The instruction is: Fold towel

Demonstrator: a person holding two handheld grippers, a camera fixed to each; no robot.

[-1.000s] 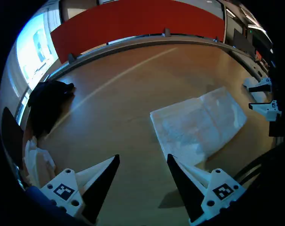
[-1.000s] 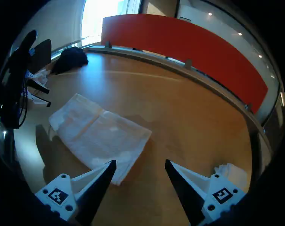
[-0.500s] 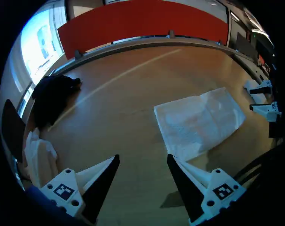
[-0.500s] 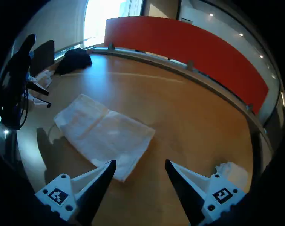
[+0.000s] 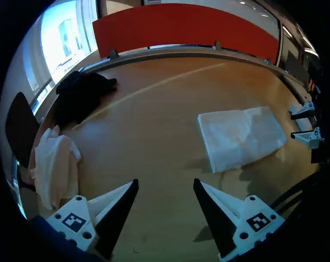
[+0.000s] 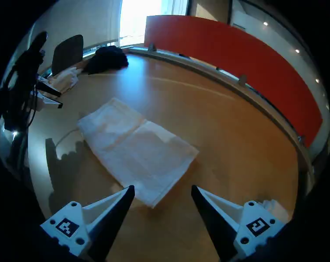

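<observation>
an office: wooden desk (image 5: 156, 131), red divider (image 5: 187, 22), chair (image 5: 18, 126).

Left gripper (image 5: 165, 205): yours, at 6 o'clock; fingers spread wide, nothing between them, bare wood beneath.
Towel (image 5: 241, 137): 3 o'clock; white, folded, lying flat; near corner apart from your fingertip.
Right gripper (image 5: 296, 125): far 3 o'clock edge, just beyond the towel; fingers apart.
Table (image 5: 156, 126): wooden; pale line running from 9 toward 1 o'clock.
Black bundle (image 5: 80, 94): 10 o'clock, on the table.
White cloth heap (image 5: 56, 163): 8 o'clock, crumpled.
Red panel (image 5: 187, 26): 12 o'clock, along the table's far edge.
</observation>
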